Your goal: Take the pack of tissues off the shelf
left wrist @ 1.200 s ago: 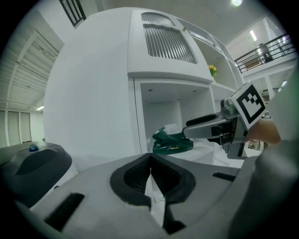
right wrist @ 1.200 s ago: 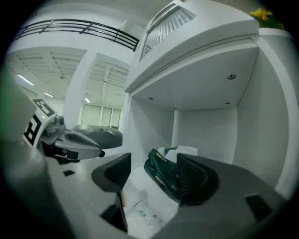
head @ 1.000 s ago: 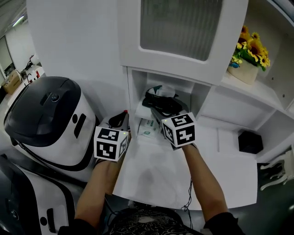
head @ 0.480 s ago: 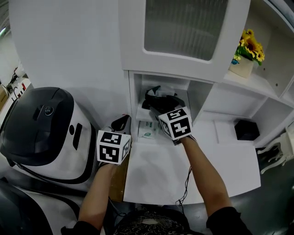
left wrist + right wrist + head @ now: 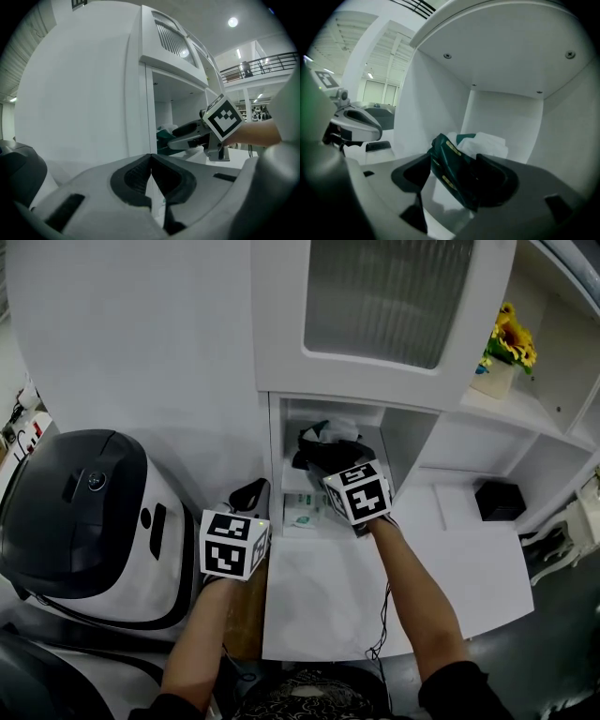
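The pack of tissues (image 5: 452, 171) is dark green with white tissue poking out of its top. It sits inside the open shelf compartment (image 5: 277, 442) of the white cabinet. My right gripper (image 5: 454, 185) reaches into that compartment and is shut on the pack, one jaw on each side. In the head view the pack (image 5: 330, 430) shows just beyond the right gripper (image 5: 321, 454). My left gripper (image 5: 248, 493) hangs outside, left of the cabinet wall. Its jaws are shut (image 5: 151, 169) with nothing between them.
A lighter tissue pack (image 5: 304, 510) lies below the compartment's mouth. A large white-and-black machine (image 5: 84, 512) stands at the left. A white counter (image 5: 450, 568) runs to the right with a black box (image 5: 494, 500) on it. Sunflowers in a pot (image 5: 502, 357) stand on the upper right shelf.
The head camera has shifted a little. My right gripper stays shut on the pack inside the compartment. My left gripper keeps its place beside the cabinet.
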Motion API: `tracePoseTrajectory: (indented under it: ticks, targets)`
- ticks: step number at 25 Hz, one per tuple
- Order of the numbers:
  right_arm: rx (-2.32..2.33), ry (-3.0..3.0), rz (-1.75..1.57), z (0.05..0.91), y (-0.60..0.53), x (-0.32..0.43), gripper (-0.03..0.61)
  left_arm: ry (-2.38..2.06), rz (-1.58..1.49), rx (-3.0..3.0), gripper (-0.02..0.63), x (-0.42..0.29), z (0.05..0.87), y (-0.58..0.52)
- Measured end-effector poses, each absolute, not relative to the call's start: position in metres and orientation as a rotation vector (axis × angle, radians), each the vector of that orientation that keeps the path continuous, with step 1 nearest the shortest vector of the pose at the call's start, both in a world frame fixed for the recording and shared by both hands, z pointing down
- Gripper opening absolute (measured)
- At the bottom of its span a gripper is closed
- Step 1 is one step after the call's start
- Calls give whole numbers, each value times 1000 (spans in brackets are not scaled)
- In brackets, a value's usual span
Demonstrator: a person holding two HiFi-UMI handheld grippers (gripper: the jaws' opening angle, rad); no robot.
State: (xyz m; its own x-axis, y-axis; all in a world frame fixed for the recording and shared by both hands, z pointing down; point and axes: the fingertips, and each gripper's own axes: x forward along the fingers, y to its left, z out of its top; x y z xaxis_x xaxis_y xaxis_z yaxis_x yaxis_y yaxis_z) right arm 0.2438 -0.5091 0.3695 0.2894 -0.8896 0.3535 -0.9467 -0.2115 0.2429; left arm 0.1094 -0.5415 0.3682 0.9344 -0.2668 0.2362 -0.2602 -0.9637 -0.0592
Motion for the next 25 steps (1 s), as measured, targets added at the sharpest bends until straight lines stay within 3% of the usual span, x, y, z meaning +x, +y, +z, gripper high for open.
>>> tracePoseTrajectory:
  ticks: [3, 7, 19, 25]
  targets:
    - [2144, -1630, 204, 375, -510, 246, 291, 415, -376, -3063, 9, 109, 367, -547]
    - [2142, -1596, 207, 380, -509, 249, 195, 421, -372, -3062, 9, 106, 367, -554]
    - [2131, -1586, 221, 385, -511, 246, 129, 420, -385, -3060, 9, 99, 371, -557]
    - [2136, -1571, 210, 385, -510, 245, 62, 402, -382, -3064, 9, 101, 372, -554]
